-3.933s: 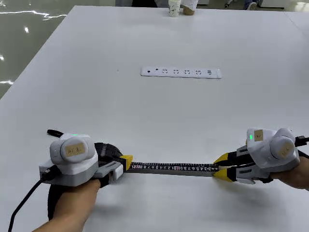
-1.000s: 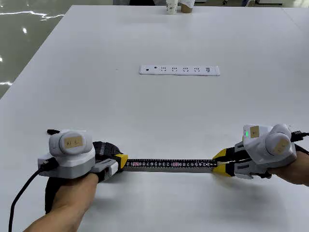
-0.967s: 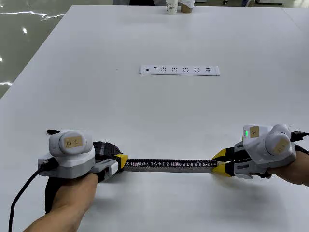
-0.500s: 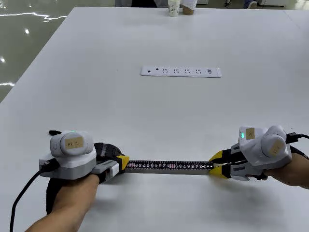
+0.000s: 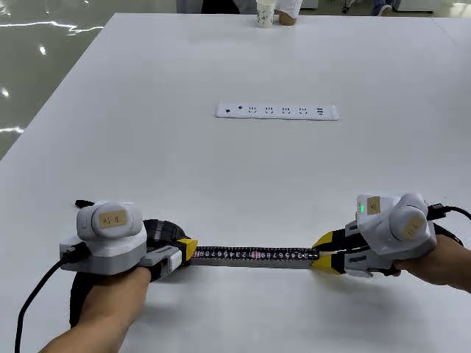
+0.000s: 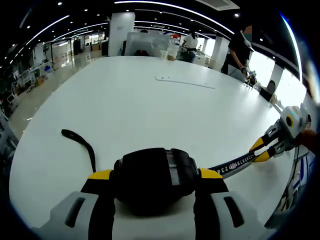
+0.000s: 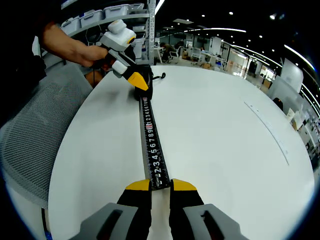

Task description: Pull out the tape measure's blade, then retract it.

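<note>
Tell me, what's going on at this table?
A person is working with a handheld gripper in each hand. The left gripper clamps a black tape measure, and the right gripper pinches the tip of its blade. The blade is pulled out and stretched flat between them, low over the white table; it has not yet been retracted. A white power strip lies farther back, untouched.
</note>
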`<control>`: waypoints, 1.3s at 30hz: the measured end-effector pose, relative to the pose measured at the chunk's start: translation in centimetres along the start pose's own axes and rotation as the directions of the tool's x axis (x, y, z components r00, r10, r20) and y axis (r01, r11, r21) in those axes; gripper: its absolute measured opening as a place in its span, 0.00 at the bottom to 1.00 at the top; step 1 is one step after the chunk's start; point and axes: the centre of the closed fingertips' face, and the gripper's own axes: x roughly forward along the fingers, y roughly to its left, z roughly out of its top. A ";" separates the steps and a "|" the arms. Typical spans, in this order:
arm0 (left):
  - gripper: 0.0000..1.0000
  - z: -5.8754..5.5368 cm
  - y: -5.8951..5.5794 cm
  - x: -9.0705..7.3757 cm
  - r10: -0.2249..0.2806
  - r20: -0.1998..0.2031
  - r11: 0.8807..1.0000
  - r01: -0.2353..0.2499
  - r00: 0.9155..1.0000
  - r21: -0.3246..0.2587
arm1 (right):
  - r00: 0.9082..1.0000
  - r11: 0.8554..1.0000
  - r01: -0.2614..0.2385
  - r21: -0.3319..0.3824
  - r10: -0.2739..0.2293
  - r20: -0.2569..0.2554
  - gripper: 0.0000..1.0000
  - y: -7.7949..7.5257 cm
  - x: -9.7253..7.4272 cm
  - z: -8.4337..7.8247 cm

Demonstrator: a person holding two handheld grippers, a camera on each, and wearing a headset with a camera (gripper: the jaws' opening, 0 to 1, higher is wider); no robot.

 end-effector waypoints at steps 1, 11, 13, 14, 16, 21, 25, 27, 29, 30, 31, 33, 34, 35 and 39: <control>0.58 0.0 0.0 0.0 0.000 0.000 1.000 0.000 1.000 -0.001 | 1.000 1.000 -0.001 0.000 0.001 0.000 0.09 0.0 0.1 0.1; 0.58 0.0 0.0 0.0 -0.007 -0.001 1.000 0.007 1.000 0.002 | 1.000 1.000 -0.004 0.004 0.004 0.003 0.09 0.2 0.5 0.6; 0.58 0.0 0.0 0.0 -0.007 -0.001 1.000 0.007 1.000 0.001 | 1.000 1.000 -0.005 0.004 0.005 0.004 0.09 0.3 0.6 0.7; 0.58 0.0 0.0 0.0 -0.008 -0.001 1.000 0.008 1.000 0.001 | 1.000 1.000 -0.007 0.006 0.007 0.005 0.09 0.3 0.7 0.8; 0.59 0.0 0.0 0.0 -0.009 -0.001 1.000 0.009 1.000 0.001 | 1.000 1.000 -0.009 0.006 0.009 0.006 0.09 0.4 0.8 1.0; 0.59 0.0 0.0 0.0 -0.011 -0.002 1.000 0.011 1.000 -0.001 | 1.000 1.000 -0.014 0.007 0.014 0.011 0.09 0.5 1.3 1.5; 0.59 0.0 0.0 -0.1 -0.013 -0.003 1.000 0.013 1.000 -0.001 | 1.000 1.000 -0.017 0.008 0.017 0.015 0.09 0.7 1.6 1.9; 0.59 0.0 0.0 -0.1 -0.014 -0.004 1.000 0.014 1.000 0.000 | 1.000 1.000 -0.018 0.009 0.018 0.014 0.09 0.7 1.7 2.0; 0.59 0.0 0.0 -0.1 -0.015 -0.004 1.000 0.015 1.000 0.001 | 1.000 1.000 -0.020 0.010 0.019 0.016 0.09 0.8 1.7 2.0; 0.59 0.0 0.0 -0.1 -0.015 -0.004 1.000 0.015 1.000 0.001 | 1.000 1.000 -0.020 0.013 0.020 0.015 0.09 0.8 1.8 2.1; 0.59 0.0 0.0 -0.1 -0.015 -0.004 1.000 0.015 1.000 0.001 | 1.000 1.000 -0.020 0.014 0.020 0.014 0.09 0.8 1.8 2.1; 0.59 0.0 0.0 -0.1 -0.016 -0.005 1.000 0.016 1.000 0.001 | 1.000 1.000 -0.020 0.015 0.020 0.016 0.09 0.8 1.9 2.2; 0.59 0.0 0.0 -0.1 -0.016 -0.005 1.000 0.016 1.000 0.002 | 1.000 1.000 -0.020 0.015 0.020 0.016 0.09 0.8 1.9 2.2; 0.59 0.0 0.0 -0.1 -0.016 -0.005 1.000 0.016 1.000 0.001 | 1.000 1.000 -0.020 0.014 0.020 0.016 0.09 0.8 1.9 2.2; 0.59 0.0 0.0 0.0 -0.017 -0.005 1.000 0.017 1.000 0.000 | 1.000 1.000 -0.021 0.017 0.021 0.018 0.09 0.8 2.1 2.4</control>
